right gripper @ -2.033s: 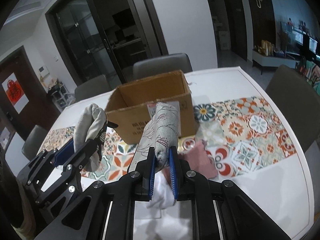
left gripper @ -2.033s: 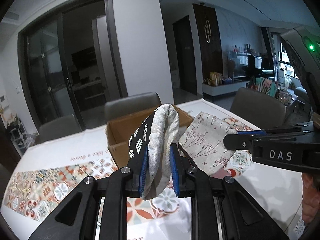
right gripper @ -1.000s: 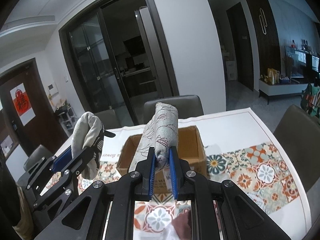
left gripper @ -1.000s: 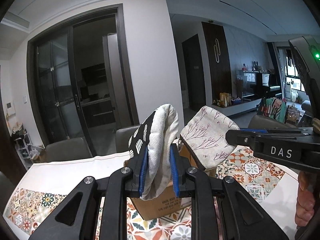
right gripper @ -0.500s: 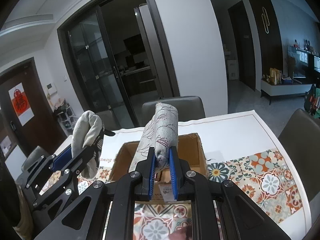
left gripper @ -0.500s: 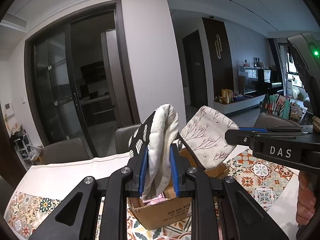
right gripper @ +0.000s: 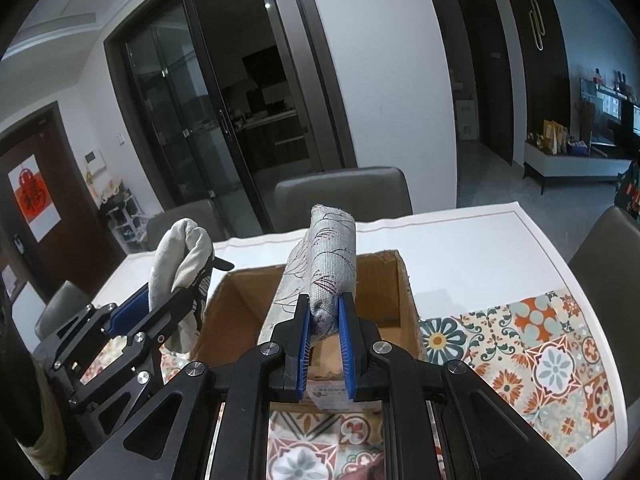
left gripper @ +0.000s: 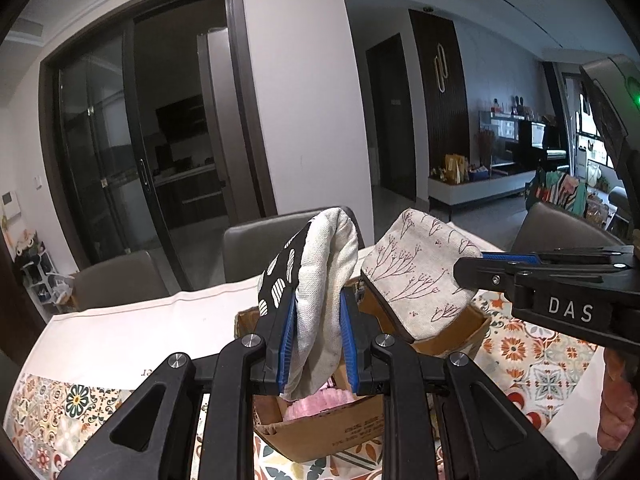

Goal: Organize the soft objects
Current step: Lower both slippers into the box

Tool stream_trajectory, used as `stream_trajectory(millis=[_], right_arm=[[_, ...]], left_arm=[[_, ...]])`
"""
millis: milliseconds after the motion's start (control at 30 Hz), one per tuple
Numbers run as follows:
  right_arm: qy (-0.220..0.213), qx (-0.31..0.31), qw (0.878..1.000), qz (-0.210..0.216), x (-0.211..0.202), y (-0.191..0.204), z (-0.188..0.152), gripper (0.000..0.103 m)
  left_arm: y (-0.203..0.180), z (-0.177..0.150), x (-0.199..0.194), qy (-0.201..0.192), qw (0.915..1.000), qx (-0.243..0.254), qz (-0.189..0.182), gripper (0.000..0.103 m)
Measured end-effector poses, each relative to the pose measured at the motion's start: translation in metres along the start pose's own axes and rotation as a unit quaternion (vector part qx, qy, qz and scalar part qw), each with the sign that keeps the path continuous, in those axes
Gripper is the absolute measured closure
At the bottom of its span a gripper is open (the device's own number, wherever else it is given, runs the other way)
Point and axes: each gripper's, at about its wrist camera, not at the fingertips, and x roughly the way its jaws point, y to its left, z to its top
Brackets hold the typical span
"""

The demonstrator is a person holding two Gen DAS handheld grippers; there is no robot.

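Note:
My left gripper [left gripper: 316,332] is shut on a folded cream cloth with a black-and-white patterned side [left gripper: 324,276]; it also shows at the left of the right wrist view [right gripper: 180,256]. My right gripper [right gripper: 323,320] is shut on a grey cloth printed with branch sprigs [right gripper: 330,256], seen from the side in the left wrist view [left gripper: 420,276]. Both cloths hang just above the open cardboard box [right gripper: 384,280] on the table. Inside the box [left gripper: 328,436] lies something pink [left gripper: 320,398].
A patterned tablecloth [right gripper: 540,352] covers the table, white at the far side. Grey chairs [right gripper: 344,192] stand around it, one at the right edge [right gripper: 608,240]. A hand [left gripper: 616,400] holds the right gripper at the right of the left wrist view.
Both grippers have moved forward and down with their cloths. The box now sits closer and lower in both views, with its inside in sight.

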Motion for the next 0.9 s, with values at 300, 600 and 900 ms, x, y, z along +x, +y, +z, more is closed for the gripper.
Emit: stream_trajectory(millis=[300,600,900], right_arm=[[0.035,0.000,0.999,-0.011,0.035,-0.008,-0.005,0.088],[0.069,-0.006,0.997,-0.019,0.065,-0.011,-0.011,0.088],[0.084,-0.014,0.996,-0.026,0.077,-0.013,-0.016,0.084]], left_arm=[[0.001,-0.015,0.037,0.041,0.9992,-0.001,-0.002,0.081],[0.003,-0.026,0.061,0.078,0.9968,-0.010,-0.011,0.078],[0.005,-0.029,0.058,0.078,0.9969,-0.010,-0.008,0.066]])
